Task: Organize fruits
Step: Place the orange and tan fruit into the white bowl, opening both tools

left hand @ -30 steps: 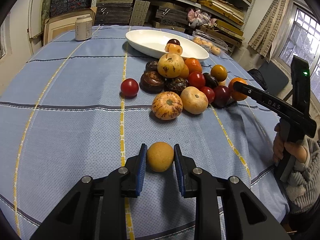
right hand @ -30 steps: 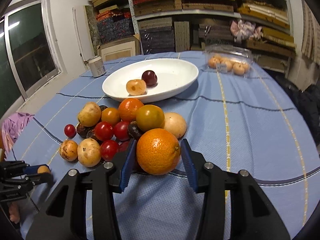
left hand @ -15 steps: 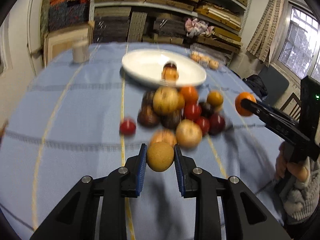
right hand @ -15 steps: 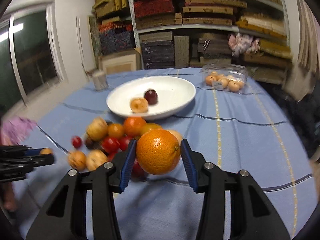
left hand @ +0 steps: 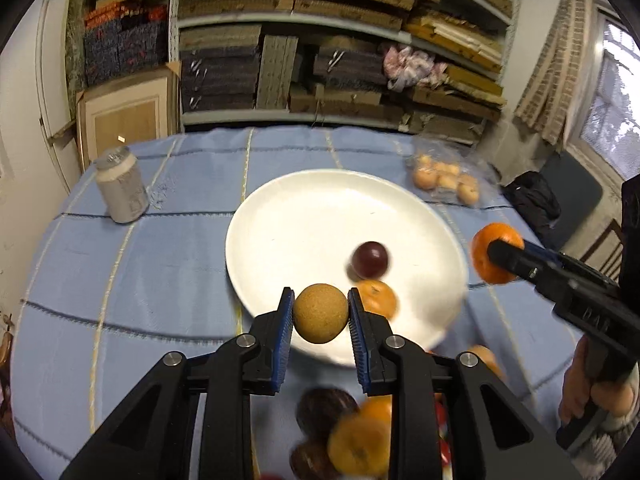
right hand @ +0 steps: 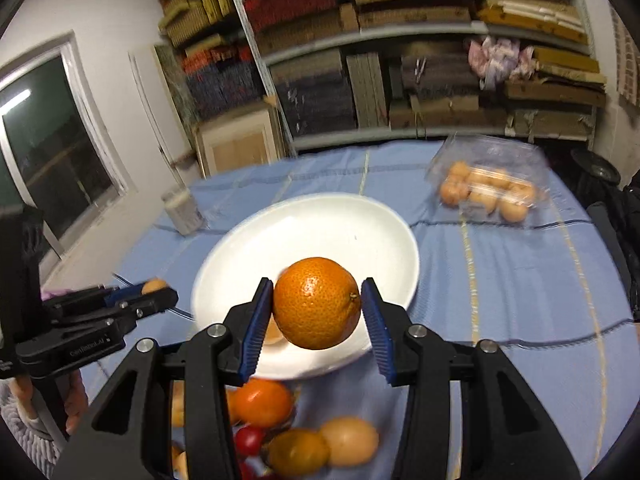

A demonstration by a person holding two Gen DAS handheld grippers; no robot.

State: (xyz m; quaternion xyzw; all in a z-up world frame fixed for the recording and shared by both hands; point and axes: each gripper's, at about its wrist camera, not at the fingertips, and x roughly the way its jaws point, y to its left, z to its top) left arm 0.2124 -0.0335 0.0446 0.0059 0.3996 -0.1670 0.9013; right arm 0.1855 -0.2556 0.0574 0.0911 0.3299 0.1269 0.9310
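My left gripper [left hand: 320, 314] is shut on a round tan fruit [left hand: 320, 312] and holds it above the near rim of the white plate [left hand: 304, 216]. A dark plum [left hand: 370, 258] and an orange-yellow fruit [left hand: 376, 300] lie in the plate. My right gripper [right hand: 316, 304] is shut on a large orange [right hand: 316, 302], held over the plate [right hand: 320, 228]. It also shows in the left wrist view [left hand: 496, 254] at the plate's right. The fruit pile [right hand: 300, 428] lies below both grippers, partly hidden.
A white can [left hand: 120, 190] stands on the blue cloth at the back left. A clear box of small pale fruits [right hand: 488, 192] sits at the back right. Packed shelves stand behind the table. A chair [left hand: 572, 196] is at the right.
Both grippers have risen and moved forward from the pile to the plate, each still holding its fruit. The pile has dropped to the bottom of both views.
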